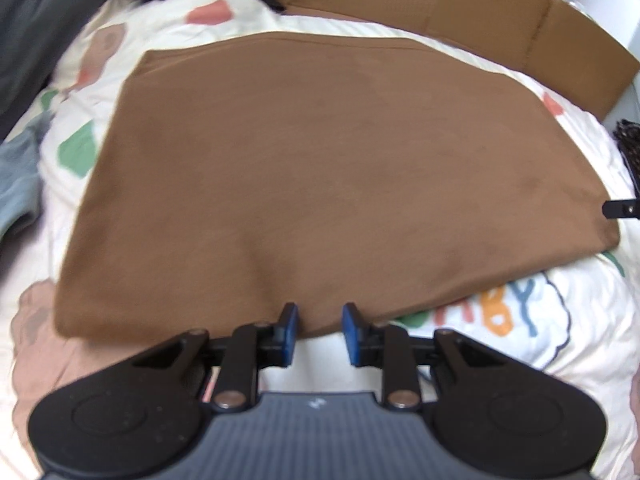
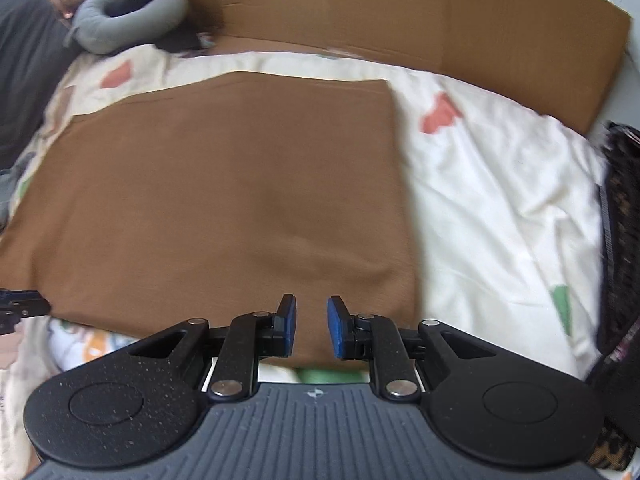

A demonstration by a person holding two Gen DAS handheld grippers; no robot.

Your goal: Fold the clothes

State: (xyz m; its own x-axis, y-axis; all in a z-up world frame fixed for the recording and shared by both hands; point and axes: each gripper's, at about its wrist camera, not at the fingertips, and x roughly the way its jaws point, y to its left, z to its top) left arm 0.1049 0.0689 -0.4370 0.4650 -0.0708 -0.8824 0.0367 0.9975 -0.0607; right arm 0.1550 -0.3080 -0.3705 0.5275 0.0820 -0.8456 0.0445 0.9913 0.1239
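Brown garment [image 1: 320, 168] lay spread flat across the middle of both frames, folded into a broad panel on a cream printed quilt [image 1: 520, 344]. Left gripper [image 1: 319, 334] sat at the cloth's near hem, lower centre of its view, blue pads parted and holding nothing. Right gripper [image 2: 312, 330] hovered likewise at the near edge, jaws apart, empty. Cardboard sheet [image 2: 440, 12] stood along the top, grey pillow [image 2: 128, 20] at upper left.

Left gripper [image 1: 318, 334]: black linkages, blue pads, silver screws, ribbed grey base behind.
Right gripper [image 2: 312, 330]: same build, speckled black discs.
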